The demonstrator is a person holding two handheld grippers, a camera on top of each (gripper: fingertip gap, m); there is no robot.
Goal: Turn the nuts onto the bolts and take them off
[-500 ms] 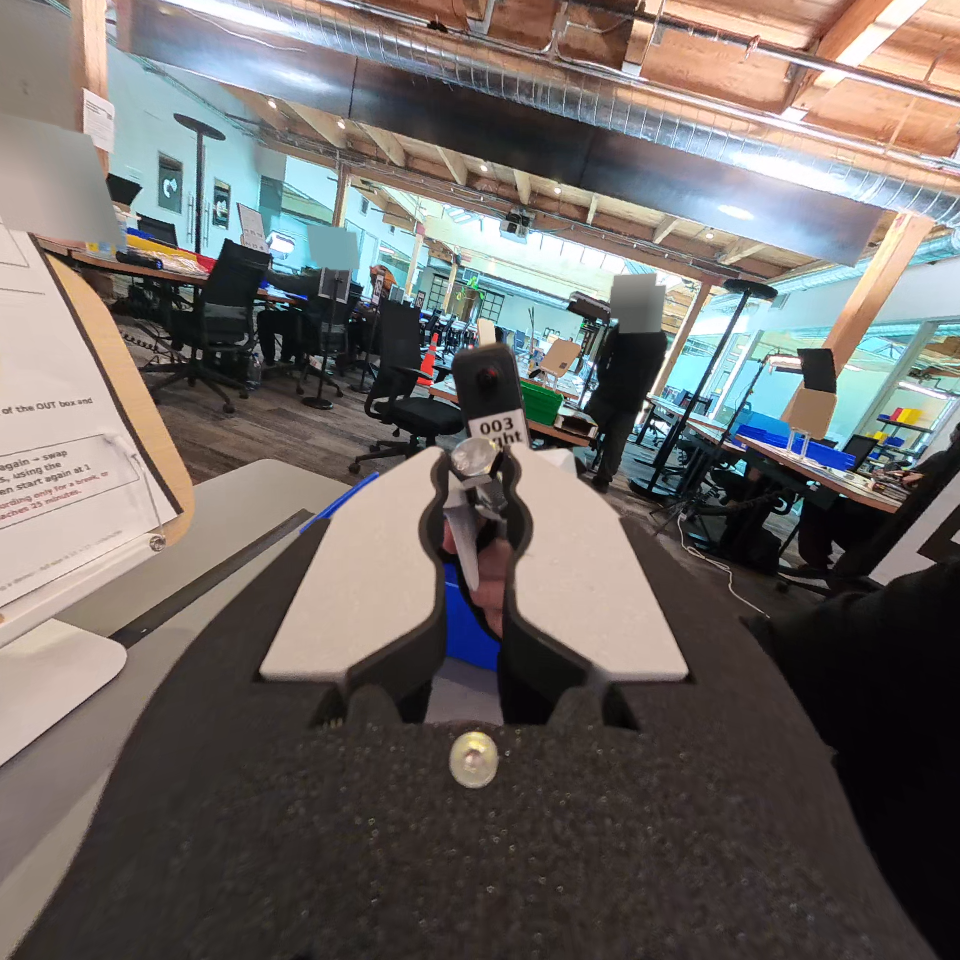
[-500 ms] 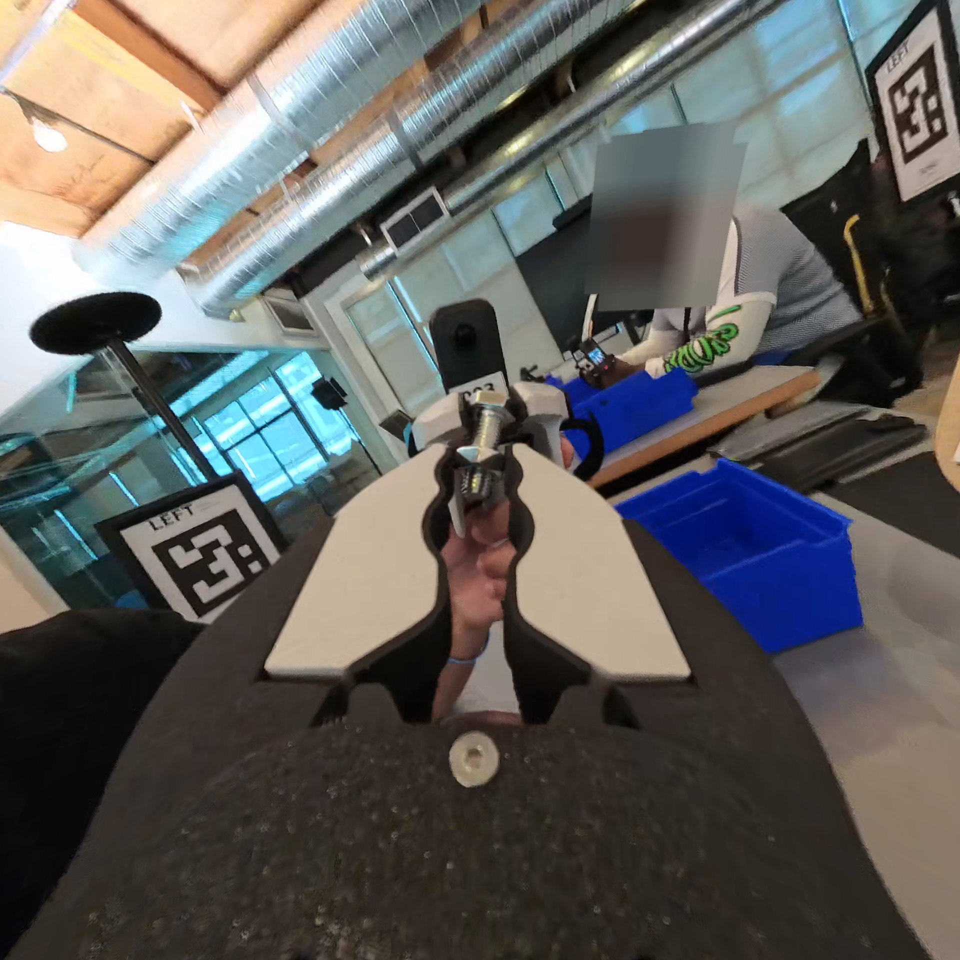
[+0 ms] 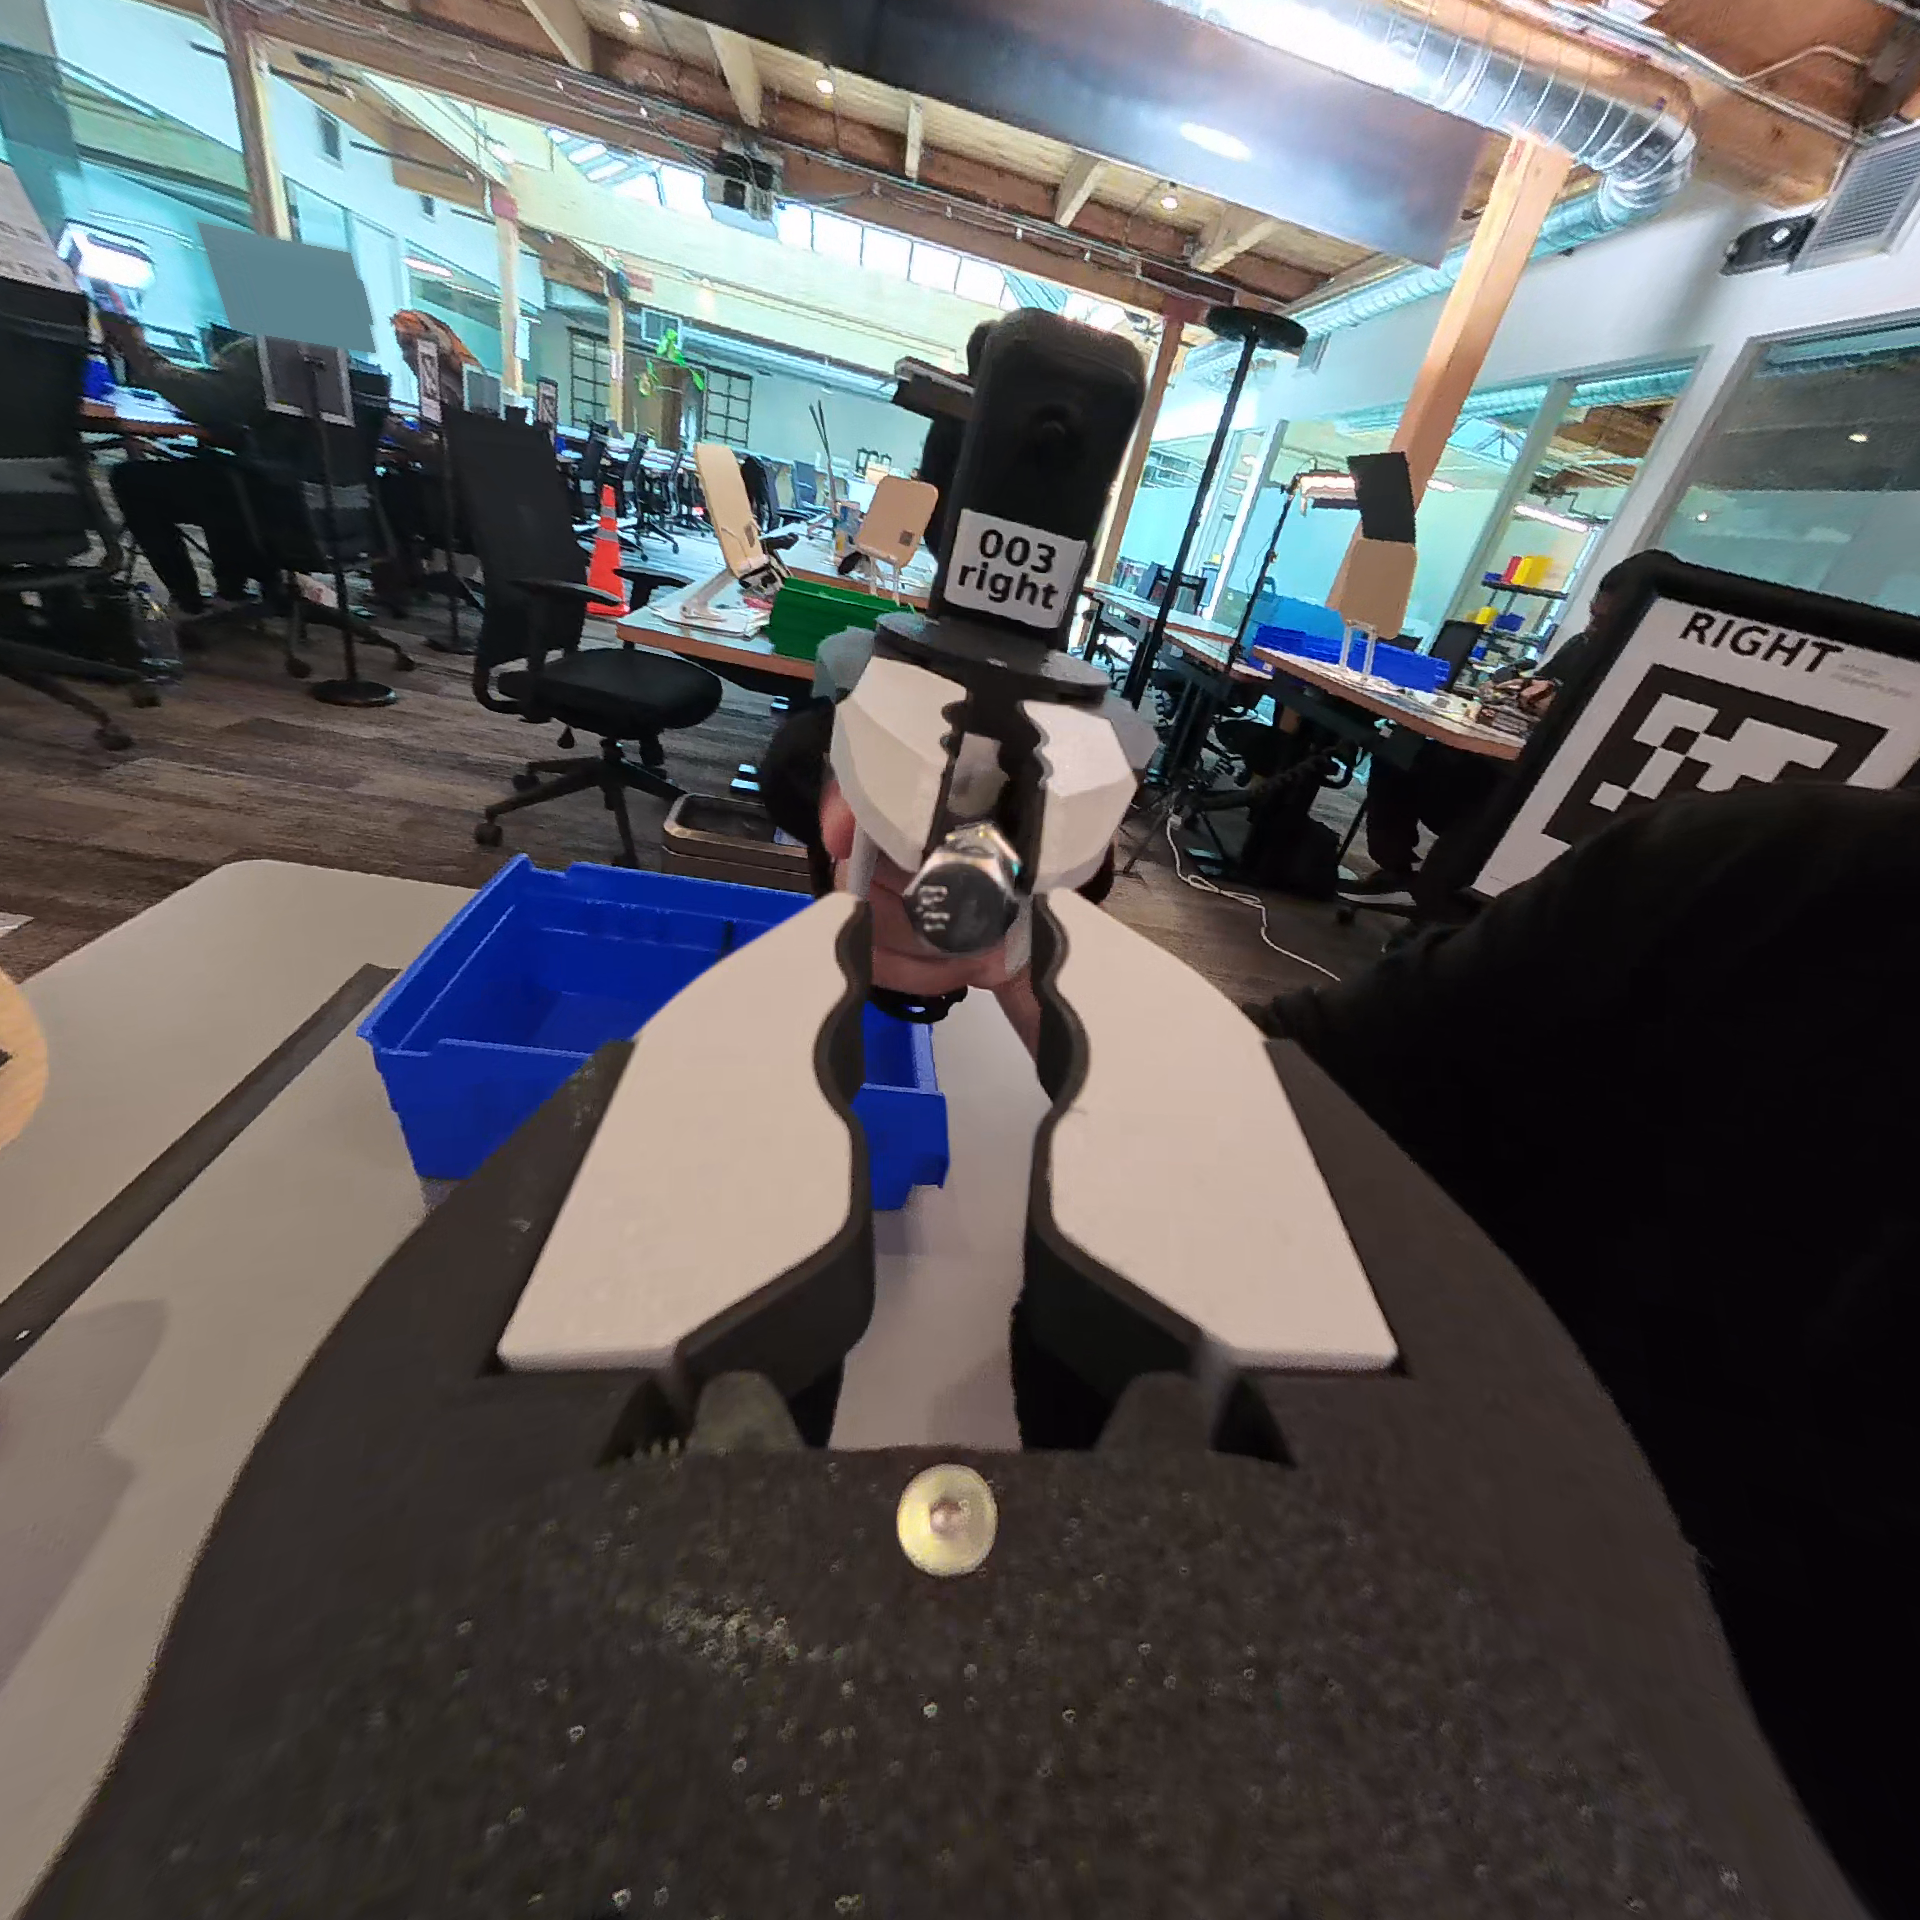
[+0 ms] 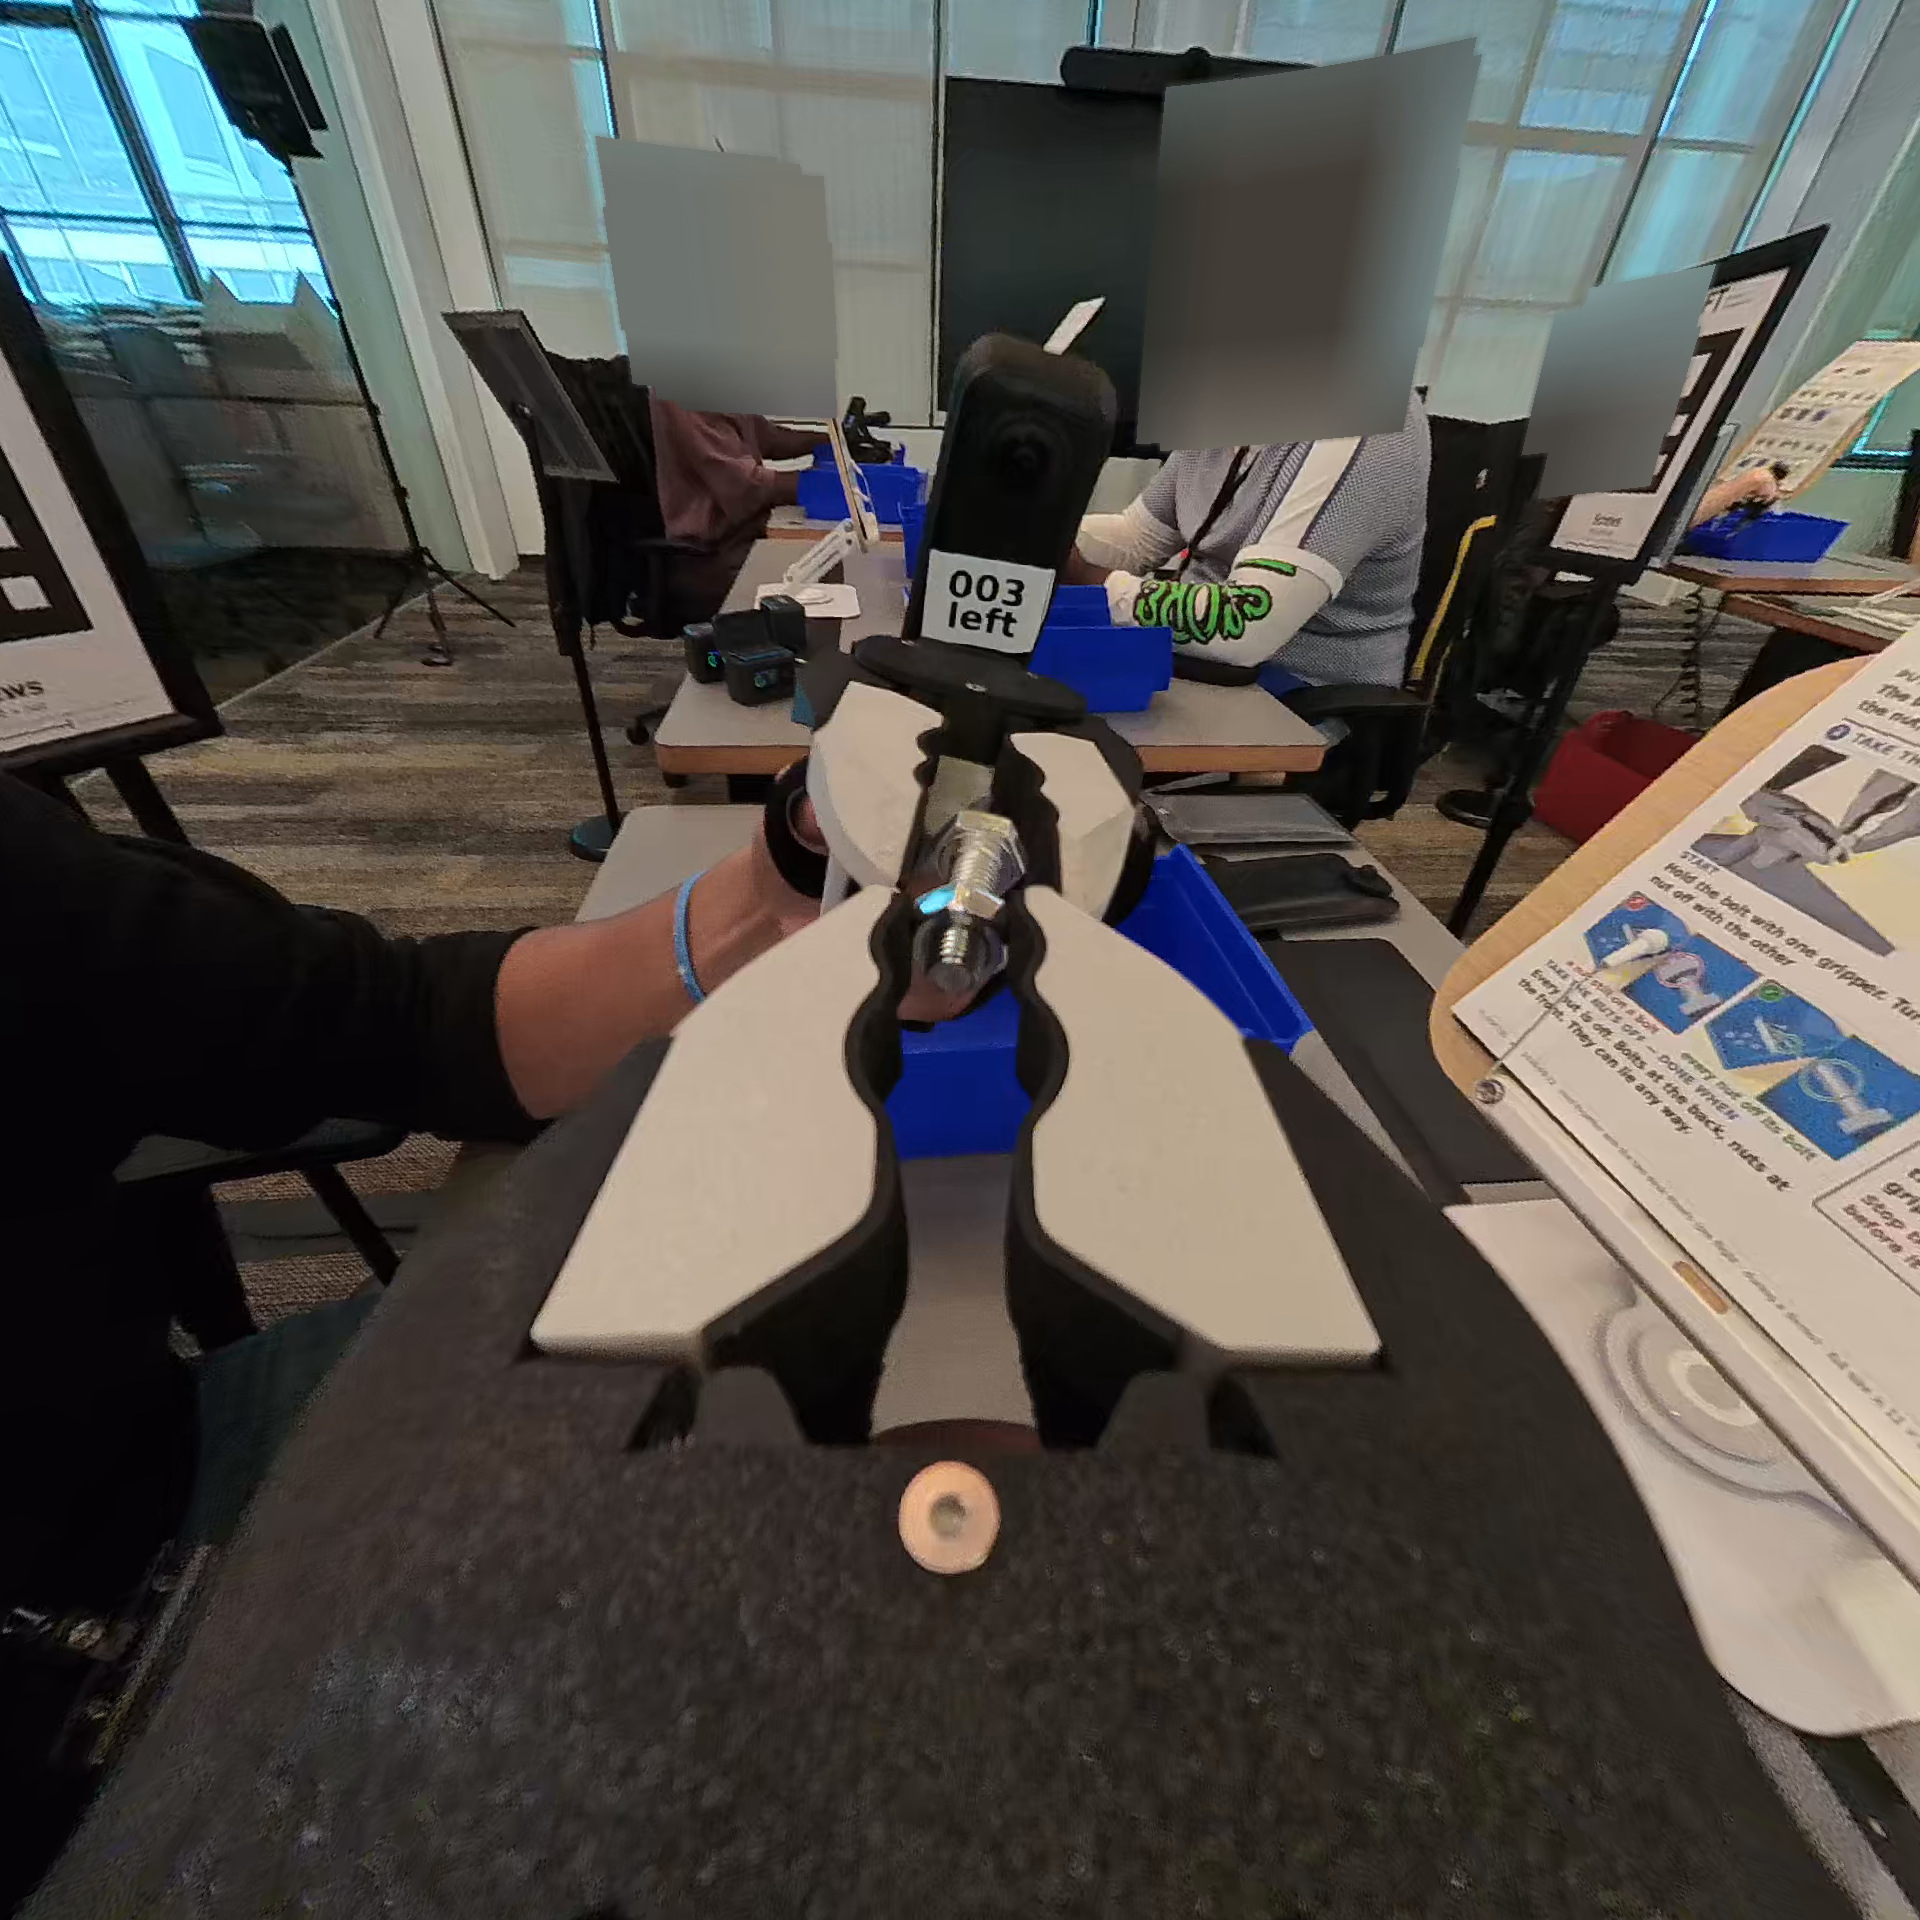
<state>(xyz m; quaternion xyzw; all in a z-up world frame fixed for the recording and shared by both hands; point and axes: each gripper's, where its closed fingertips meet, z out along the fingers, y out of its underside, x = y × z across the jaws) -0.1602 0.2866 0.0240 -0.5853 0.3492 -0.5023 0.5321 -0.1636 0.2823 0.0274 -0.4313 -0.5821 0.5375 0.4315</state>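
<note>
A silver bolt [image 3: 961, 899] is held in the air between my two grippers, which face each other tip to tip. My left gripper [image 3: 945, 914] is shut on the bolt's hex head. In the right wrist view my right gripper [image 4: 961, 925] is shut on a shiny nut [image 4: 958, 900] on the thread. The bolt's threaded end [image 4: 956, 964] points toward this camera. The left gripper [image 4: 971, 821] shows beyond it and the right gripper [image 3: 987, 790] shows in the left wrist view. A person's hand [image 4: 748, 914] holds the left gripper.
A blue bin [image 3: 582, 1018] stands on the grey table [image 3: 156, 1039] below the grippers; it also shows in the right wrist view [image 4: 1195, 935]. An instruction sheet on a wooden stand [image 4: 1714, 1039] is at the right. People sit at tables beyond. Both grippers' tips are close together, under 4 cm apart.
Both grippers have tilted down from pointing toward the ceiling to about level, with the bolt still held between them. The table and the blue bin have come into view under them.
</note>
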